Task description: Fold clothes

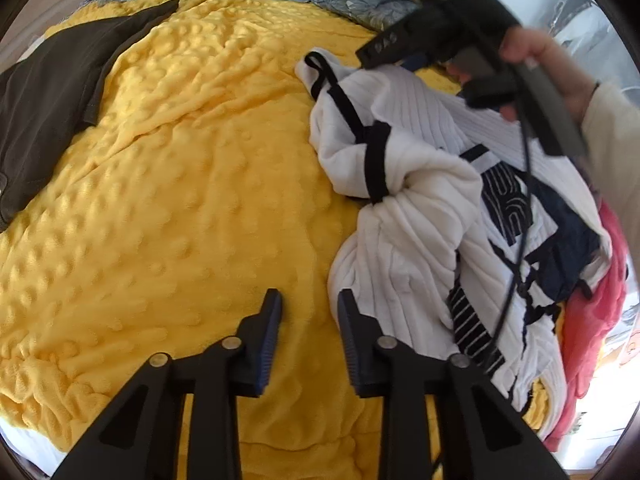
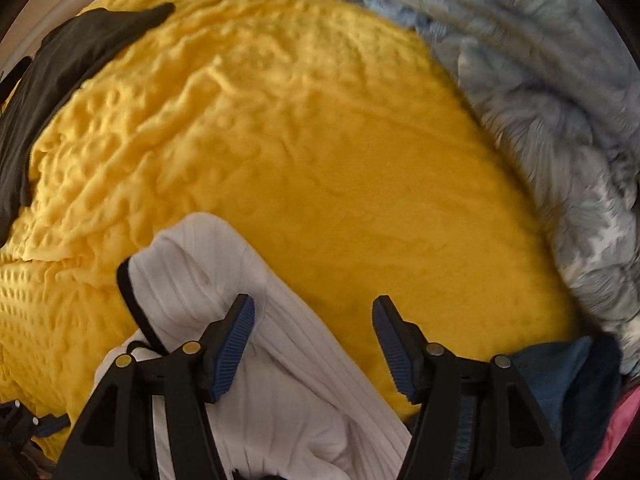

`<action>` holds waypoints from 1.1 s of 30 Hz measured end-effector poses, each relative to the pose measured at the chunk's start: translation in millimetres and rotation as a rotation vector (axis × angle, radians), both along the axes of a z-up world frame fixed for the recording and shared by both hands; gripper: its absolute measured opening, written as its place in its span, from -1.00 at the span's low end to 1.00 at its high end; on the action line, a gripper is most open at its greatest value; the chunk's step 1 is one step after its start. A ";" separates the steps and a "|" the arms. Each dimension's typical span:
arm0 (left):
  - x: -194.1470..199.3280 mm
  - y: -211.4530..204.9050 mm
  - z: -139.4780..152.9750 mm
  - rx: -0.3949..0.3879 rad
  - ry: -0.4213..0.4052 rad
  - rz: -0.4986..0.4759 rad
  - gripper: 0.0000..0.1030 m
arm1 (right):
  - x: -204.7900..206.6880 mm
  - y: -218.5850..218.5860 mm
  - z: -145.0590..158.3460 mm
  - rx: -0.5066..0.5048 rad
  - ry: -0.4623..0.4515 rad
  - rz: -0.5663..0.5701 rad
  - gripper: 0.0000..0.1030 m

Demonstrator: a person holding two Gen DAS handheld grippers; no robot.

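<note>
Left wrist: dark garment (image 1: 52, 92), pink cloth (image 1: 596, 320)

A bumpy blanket (image 1: 180, 184) covers the bed and carries everything else. A dark garment (image 1: 52, 96) lies at its far left edge, well apart from the rest. A ribbed sweater (image 1: 416, 216) lies heaped on the blanket's right side, on top of a pile of other clothes (image 1: 588, 304) at the right edge. A patterned duvet (image 2: 552, 128) is bunched behind and to the right of the blanket. The left gripper (image 1: 309, 300) hangs just left of the sweater; the right gripper (image 2: 313, 307) hangs over the sweater's far end.
</note>
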State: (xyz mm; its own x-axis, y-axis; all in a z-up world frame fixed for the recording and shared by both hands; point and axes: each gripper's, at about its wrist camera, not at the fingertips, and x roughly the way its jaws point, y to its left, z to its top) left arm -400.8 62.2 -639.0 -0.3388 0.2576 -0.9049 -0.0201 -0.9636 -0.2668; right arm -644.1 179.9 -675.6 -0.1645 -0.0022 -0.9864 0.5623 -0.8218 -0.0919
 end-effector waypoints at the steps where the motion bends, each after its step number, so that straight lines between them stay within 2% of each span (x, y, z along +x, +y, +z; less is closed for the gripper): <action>1: 0.8 -2.0 1.9 0.007 0.001 0.001 -0.47 | -0.3 1.9 -3.4 -0.011 -0.013 -0.017 0.24; 2: 1.7 -3.4 3.8 0.011 0.003 0.002 -0.48 | 0.3 3.9 -5.9 -0.029 -0.024 -0.029 0.13; 3: 2.6 -4.5 5.5 0.013 0.005 0.002 -0.49 | 1.4 5.7 -6.5 -0.051 -0.031 -0.036 -0.31; 6: 4.1 -4.9 11.0 0.016 0.012 -0.005 -0.49 | 7.5 10.2 2.7 -0.091 0.002 -0.041 -0.87; 8: 4.8 -3.5 17.2 0.001 0.032 -0.013 -0.49 | 11.6 15.7 14.2 -0.085 0.060 -0.045 -0.88; 11: 0.0 -1.6 30.3 -0.029 0.086 -0.020 -0.48 | 12.8 36.6 46.3 -0.045 0.210 -0.106 -0.89; 15: -5.6 -2.7 51.6 -0.076 0.170 -0.031 -0.43 | 0.9 99.0 111.8 0.006 0.408 -0.383 -0.90; 18: -15.2 -3.9 61.1 -0.073 0.189 -0.023 -0.33 | -5.0 159.5 156.0 0.050 0.543 -0.611 -0.90; 20: -13.8 -10.8 69.2 -0.060 0.196 -0.017 -0.30 | -1.0 196.1 165.9 0.032 0.513 -0.703 -0.83; 21: -12.4 -13.6 73.4 -0.057 0.205 -0.014 -0.28 | 2.1 203.2 164.7 0.059 0.487 -0.714 -0.76; 23: -9.6 -13.1 84.4 -0.088 0.249 -0.013 -0.24 | 18.4 208.4 163.4 0.152 0.495 -0.722 -0.12; 24: -8.6 -8.9 89.4 -0.105 0.269 -0.015 -0.22 | 34.2 204.0 166.7 0.171 0.535 -0.712 0.00; 26: -3.1 -6.0 101.5 -0.139 0.313 -0.013 -0.16 | 67.6 192.0 174.9 0.184 0.612 -0.689 0.06; 28: 4.1 -6.5 114.5 -0.171 0.359 -0.004 -0.01 | 106.0 168.5 189.1 0.110 0.678 -0.659 0.15; 32: 16.0 -12.8 140.0 -0.220 0.433 0.036 0.22 | 177.8 111.4 220.3 -0.054 0.777 -0.582 0.64; 33: 17.9 -15.2 145.5 -0.229 0.448 0.043 0.27 | 192.3 97.4 227.1 -0.087 0.796 -0.567 0.69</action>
State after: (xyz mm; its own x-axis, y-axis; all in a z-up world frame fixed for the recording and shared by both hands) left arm -382.9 47.0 -493.5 -0.7124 0.0470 -0.7001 -0.0437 -0.9988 -0.0227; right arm -451.8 277.2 -448.5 -0.7802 0.2153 -0.5873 -0.1181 -0.9727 -0.1997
